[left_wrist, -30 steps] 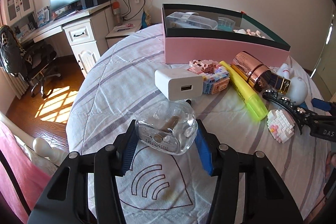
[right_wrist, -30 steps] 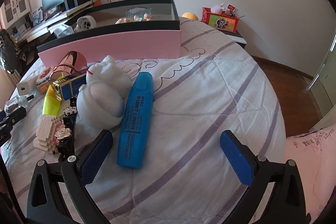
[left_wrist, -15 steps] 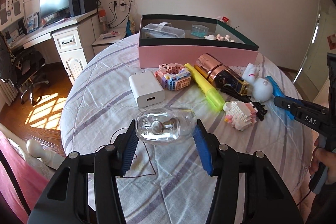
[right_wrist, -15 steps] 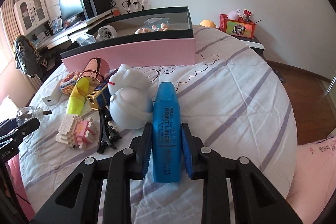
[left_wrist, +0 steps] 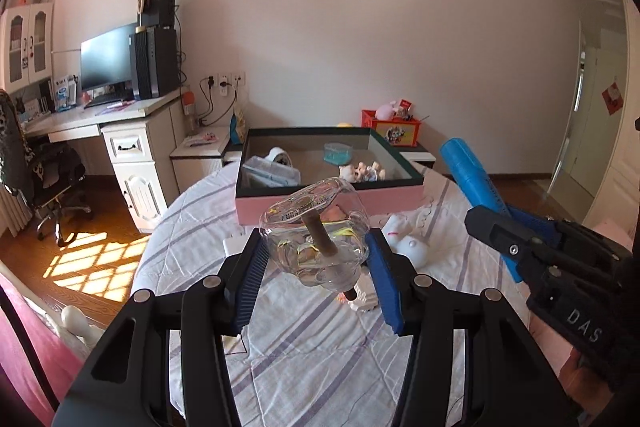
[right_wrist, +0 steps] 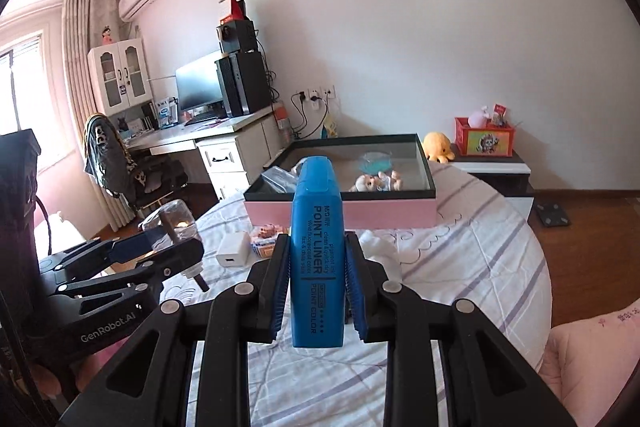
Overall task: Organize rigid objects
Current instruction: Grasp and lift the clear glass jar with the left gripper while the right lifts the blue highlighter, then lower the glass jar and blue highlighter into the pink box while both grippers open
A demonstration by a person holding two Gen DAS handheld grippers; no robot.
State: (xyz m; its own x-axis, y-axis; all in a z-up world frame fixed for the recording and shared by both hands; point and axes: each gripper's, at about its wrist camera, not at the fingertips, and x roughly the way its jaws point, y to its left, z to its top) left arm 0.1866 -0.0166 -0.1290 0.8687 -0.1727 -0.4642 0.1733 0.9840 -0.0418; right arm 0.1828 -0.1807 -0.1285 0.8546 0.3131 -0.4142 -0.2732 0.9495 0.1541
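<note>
- Already the pink box [right_wrist: 340, 215] at the far side of the bed [right_wrist: 480, 247] holds a few things: a clear case, a small blue tub and a little doll lie inside it.
- The left gripper [left_wrist: 316, 263] has its pads pressed on a clear glass bottle [left_wrist: 316, 231] with a brown stick through it, held up above the bed and short of the box.
- The right gripper [right_wrist: 316, 281] is closed tight on a blue highlighter [right_wrist: 316, 251], its cap pointing toward the box, also lifted off the bed.
- By my judgement both things are mid-carry; dropping them in the box is the step left for them.
- Left on the bed are a white charger [right_wrist: 234, 249], a block toy [right_wrist: 266, 237] and a white figure [left_wrist: 408, 245], all near the box's front wall.
- Nothing blocks the way to the box, though the two grippers are near each other and could bump.
</note>
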